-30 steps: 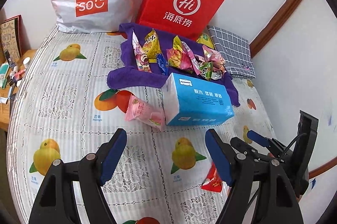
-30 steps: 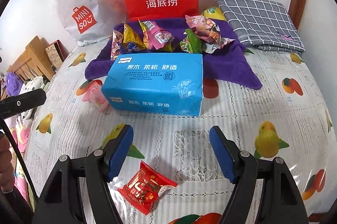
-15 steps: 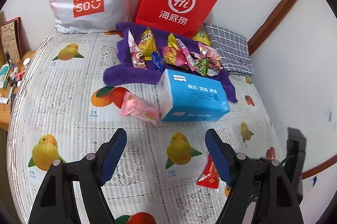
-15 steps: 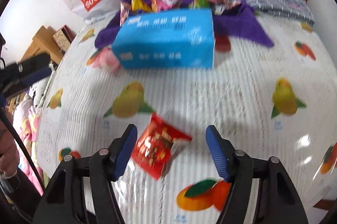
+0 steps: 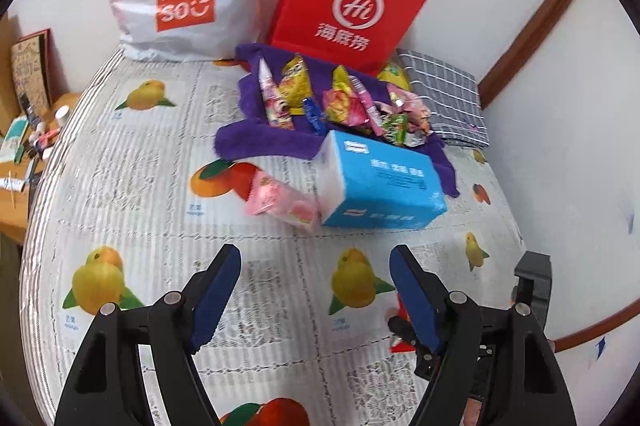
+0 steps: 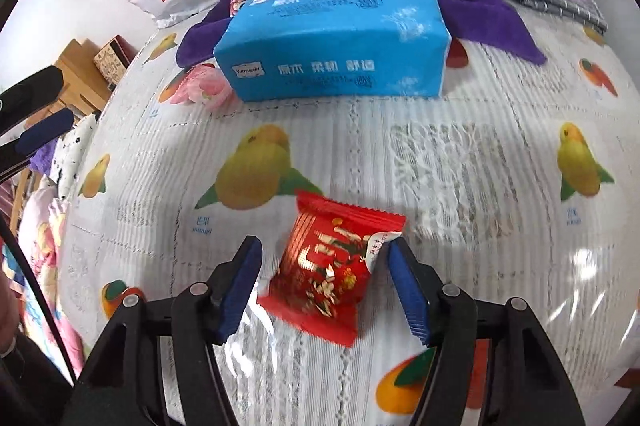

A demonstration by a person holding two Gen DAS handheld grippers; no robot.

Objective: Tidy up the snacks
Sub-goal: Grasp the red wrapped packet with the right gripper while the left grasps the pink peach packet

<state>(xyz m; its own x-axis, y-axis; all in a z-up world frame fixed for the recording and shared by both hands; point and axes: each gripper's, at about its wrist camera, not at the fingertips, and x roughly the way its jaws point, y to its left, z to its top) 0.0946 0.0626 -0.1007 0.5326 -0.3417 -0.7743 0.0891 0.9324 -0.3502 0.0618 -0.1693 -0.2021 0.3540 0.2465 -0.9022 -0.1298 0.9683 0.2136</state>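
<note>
Right gripper (image 6: 322, 280) set around the red snack packet (image 6: 332, 266), ready to pick it.

The step in hand seems to be the pick-up of this packet, which lies flat on the fruit-print tablecloth (image 6: 460, 162), in front of the blue tissue pack (image 6: 332, 46). The jaws stand open on both sides of it; the right pad is at the packet's corner, the left pad apart from it. Next the jaws must close on the packet, then carry it, probably to the snack pile (image 5: 340, 98) on the purple cloth (image 5: 256, 142). The left gripper (image 5: 314, 300) is open and empty above the table. In the left view the red packet is almost hidden behind a finger. The text on it is not readable.
</note>
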